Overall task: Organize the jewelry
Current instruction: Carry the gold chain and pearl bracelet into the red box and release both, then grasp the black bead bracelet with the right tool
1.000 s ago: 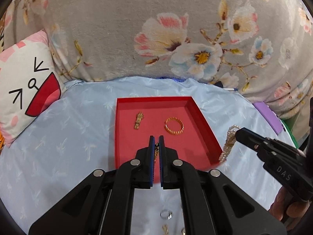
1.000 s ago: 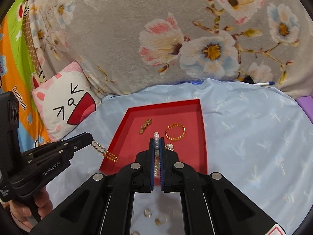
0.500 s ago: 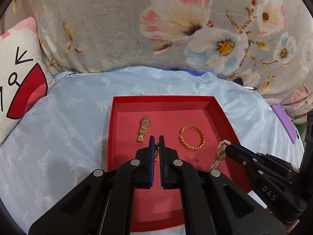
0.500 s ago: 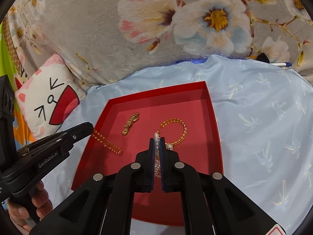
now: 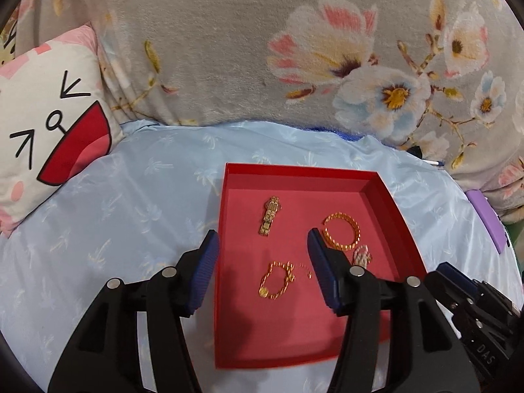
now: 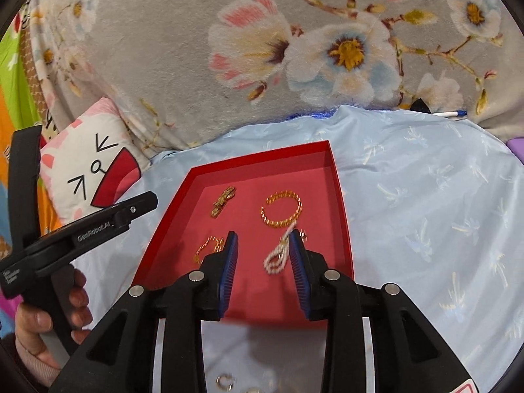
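Observation:
A red tray (image 5: 296,169) lies on the light blue cloth. In it are a gold watch (image 5: 270,216), a gold bangle (image 5: 342,232), a thin gold chain (image 5: 276,278) and a pearl strand (image 6: 277,256). My left gripper (image 5: 262,245) hovers over the tray's near left part with its jaws opening; the gold chain lies loose on the tray floor between them. My right gripper (image 6: 263,239) is over the tray's near side, jaws also opening. The blurred pearl strand sits between them beside the right pad (image 6: 296,255), not pinched.
A flowered grey blanket (image 5: 262,49) rises behind the tray. A cartoon-face pillow (image 5: 49,124) sits at the left and a purple object (image 5: 488,219) at the right. Small rings (image 6: 226,381) lie on the cloth in front of the tray. A hand (image 6: 49,327) holds the left gripper.
Both grippers came down over the tray and their jaws went from shut to parted. The gold chain left the left jaws and lies in the tray; the pearl strand slipped free of the right jaws.

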Demonstrator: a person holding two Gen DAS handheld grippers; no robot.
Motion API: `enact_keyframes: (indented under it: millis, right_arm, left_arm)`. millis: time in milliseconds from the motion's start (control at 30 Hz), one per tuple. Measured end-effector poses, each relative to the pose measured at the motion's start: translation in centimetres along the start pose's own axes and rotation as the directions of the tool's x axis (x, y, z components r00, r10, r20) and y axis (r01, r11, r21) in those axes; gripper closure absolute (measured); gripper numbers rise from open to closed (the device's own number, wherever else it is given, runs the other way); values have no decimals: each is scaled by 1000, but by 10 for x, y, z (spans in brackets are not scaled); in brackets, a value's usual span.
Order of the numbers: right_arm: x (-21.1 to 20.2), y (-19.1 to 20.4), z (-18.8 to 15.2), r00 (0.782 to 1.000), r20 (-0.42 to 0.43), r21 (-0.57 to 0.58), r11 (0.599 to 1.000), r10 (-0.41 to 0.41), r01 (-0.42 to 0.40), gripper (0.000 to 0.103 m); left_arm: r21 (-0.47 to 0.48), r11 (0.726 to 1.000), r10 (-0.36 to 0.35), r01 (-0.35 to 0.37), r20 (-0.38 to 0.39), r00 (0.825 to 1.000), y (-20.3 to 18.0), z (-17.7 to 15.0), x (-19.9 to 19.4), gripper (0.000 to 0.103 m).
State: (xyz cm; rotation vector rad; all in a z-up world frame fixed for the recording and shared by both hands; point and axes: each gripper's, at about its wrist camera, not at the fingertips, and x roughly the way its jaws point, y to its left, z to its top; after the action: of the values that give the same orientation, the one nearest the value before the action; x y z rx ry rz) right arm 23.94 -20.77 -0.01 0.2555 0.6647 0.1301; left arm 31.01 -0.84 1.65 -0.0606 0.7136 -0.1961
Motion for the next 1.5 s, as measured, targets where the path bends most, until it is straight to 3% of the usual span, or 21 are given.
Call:
enact_keyframes:
  millis: [233, 400, 633, 1033, 1100, 1167, 1233, 1500]
  right_arm:
    - [-56, 3, -59, 999, -29, 8, 999, 35, -35, 71]
    - [-86, 17, -116, 995, -94, -43, 999, 14, -18, 71]
    - [-97, 34, -171, 983, -185, -93, 996, -23, 6, 71]
    - [-70, 47, -187, 972, -226, -124, 992, -60, 32, 72]
    - [-68, 50, -187, 971, -224, -146, 988, -81, 48, 75]
    - [-67, 51, -186, 970, -223, -158, 985, -99, 64, 89]
    - [-67, 50, -186, 968, -221, -168, 982, -117, 81, 95]
    - [-82, 31, -189, 969, -218, -104, 990, -114, 94, 96]
  left_arm:
    - [14, 1000, 11, -10, -23, 1000, 2, -64, -43, 49]
    - [-21, 1000, -8, 6, -92, 996, 9, -116, -66, 49]
    - [-18, 1000, 6, -9, -151, 989, 13, -167, -93, 49]
    - [15, 1000, 23, -21, -173, 985, 13, -200, -116, 49]
    - [15, 1000, 21, -19, -174, 984, 12, -200, -117, 49]
    - [16, 1000, 15, -13, -174, 985, 11, -200, -117, 49]
    - [17, 1000, 13, -10, -173, 985, 9, -200, -117, 49]
    - [37, 999, -11, 17, -175, 985, -4, -196, -114, 49]
